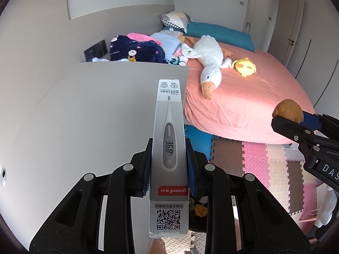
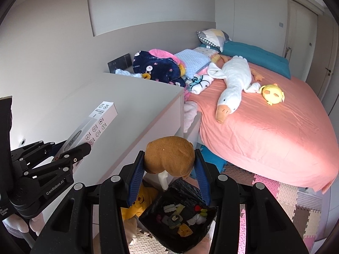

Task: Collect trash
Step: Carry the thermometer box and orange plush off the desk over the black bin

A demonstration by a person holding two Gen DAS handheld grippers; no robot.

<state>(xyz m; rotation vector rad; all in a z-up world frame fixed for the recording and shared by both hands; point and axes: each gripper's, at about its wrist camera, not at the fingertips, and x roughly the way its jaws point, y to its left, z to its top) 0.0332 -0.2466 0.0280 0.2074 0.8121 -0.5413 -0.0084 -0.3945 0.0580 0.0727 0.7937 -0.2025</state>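
My left gripper [image 1: 168, 146] is shut on a long grey thermometer box [image 1: 169, 139] and holds it lengthwise above the white cabinet top [image 1: 95, 105]. The box also shows in the right wrist view [image 2: 93, 124], with the left gripper [image 2: 70, 150] on it. My right gripper [image 2: 169, 160] is shut on a brown plush lump [image 2: 169, 156] and holds it above a black-lined trash bin [image 2: 180, 218] with several scraps inside. The right gripper [image 1: 290, 119] with the brown lump [image 1: 288, 110] shows at the right of the left wrist view.
A bed with a pink sheet [image 2: 264, 122] fills the right side, carrying a white goose plush [image 2: 231, 84], a yellow chick plush [image 2: 272, 94] and piled blankets [image 2: 159, 67]. Foam puzzle mats [image 1: 254, 165] cover the floor. A yellow plush [image 2: 139, 203] lies beside the bin.
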